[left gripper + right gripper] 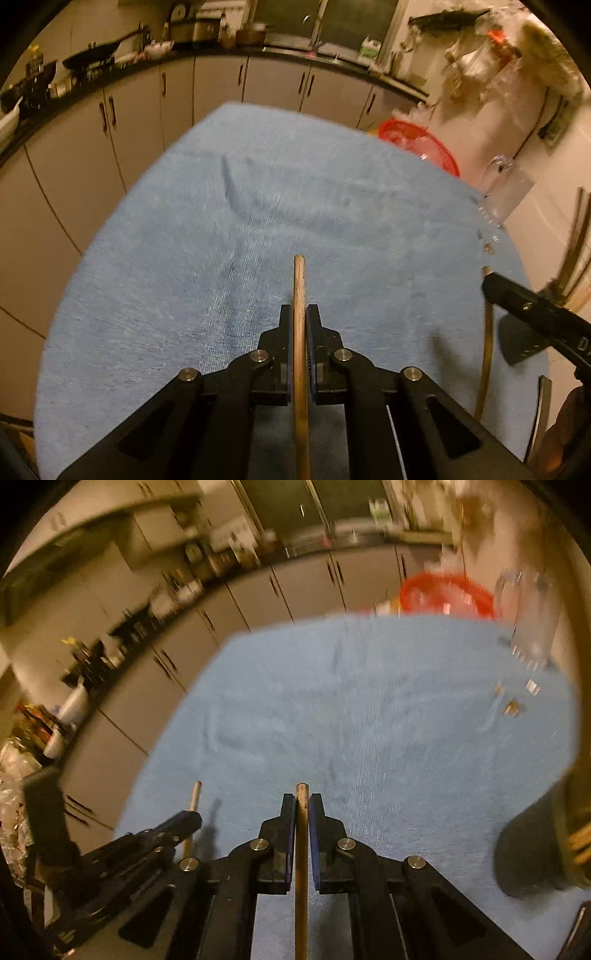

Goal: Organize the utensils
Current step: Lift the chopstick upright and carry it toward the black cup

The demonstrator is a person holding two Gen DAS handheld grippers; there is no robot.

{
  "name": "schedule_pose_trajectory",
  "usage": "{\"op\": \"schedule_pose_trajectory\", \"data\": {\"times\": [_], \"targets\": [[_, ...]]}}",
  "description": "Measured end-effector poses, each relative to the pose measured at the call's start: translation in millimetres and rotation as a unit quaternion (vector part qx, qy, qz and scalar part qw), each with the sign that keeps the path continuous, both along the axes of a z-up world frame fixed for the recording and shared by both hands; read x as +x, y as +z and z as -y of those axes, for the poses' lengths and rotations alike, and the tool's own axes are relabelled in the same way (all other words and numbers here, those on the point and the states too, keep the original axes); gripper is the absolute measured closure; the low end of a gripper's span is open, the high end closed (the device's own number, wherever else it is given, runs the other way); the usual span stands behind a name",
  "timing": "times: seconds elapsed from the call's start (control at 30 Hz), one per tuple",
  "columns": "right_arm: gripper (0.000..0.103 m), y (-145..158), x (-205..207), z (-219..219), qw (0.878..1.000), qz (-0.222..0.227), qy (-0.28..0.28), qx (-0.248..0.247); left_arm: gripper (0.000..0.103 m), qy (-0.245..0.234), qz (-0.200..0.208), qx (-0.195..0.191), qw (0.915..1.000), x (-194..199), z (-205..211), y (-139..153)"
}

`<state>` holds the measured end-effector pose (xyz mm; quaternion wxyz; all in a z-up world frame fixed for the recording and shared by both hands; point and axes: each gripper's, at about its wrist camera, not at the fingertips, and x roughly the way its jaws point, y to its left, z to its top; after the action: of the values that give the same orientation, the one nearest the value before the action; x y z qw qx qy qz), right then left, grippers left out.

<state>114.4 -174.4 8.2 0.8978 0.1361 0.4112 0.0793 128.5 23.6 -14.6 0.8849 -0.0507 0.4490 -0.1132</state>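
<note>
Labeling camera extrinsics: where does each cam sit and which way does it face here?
Left wrist: on the left gripper, facing forward over the blue towel toward the cabinets; fingers shut on a chopstick; right gripper at right edge.
Right wrist: on the right gripper, same heading; shut on the second chopstick; left gripper at lower left.
Shared: towel, red basket, glass jar.

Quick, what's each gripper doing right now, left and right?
Left gripper: closed on a wooden chopstick.
Right gripper: closed on another chopstick.
</note>
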Motion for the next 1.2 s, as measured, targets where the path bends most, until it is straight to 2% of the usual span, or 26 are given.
{"op": "schedule_pose_trajectory", "data": {"times": [0.13, 0.3, 0.43, 0.7, 1.2], "targets": [[0.095, 30.3, -36.1, 4.2, 0.998, 0.068, -0.001, 0.002, 0.096, -0.014, 0.025, -0.015, 0.9995, -25.8, -2.3, 32.6], [0.096, 65.4, -71.0, 3.6, 0.989, 0.147, -0.003, -0.001, 0.096, -0.025, 0.056, -0.026, 0.9978, -53.1, -1.7, 69.6], [0.096, 83.2, -97.9, 5.5, 0.983, 0.185, -0.007, -0.004, 0.096, -0.031, 0.074, -0.024, 0.9965, -74.4, 0.7, 89.2], [0.096, 95.6, -122.5, 18.8, 0.978, 0.209, -0.02, 0.009, 0.096, -0.044, 0.109, -0.013, 0.993, -94.1, 14.8, 115.1], [0.096, 103.8, -145.0, 38.4, 0.972, 0.228, -0.042, 0.021, 0.096, -0.046, 0.121, 0.0, 0.9916, -101.4, 25.0, 124.5]]}}
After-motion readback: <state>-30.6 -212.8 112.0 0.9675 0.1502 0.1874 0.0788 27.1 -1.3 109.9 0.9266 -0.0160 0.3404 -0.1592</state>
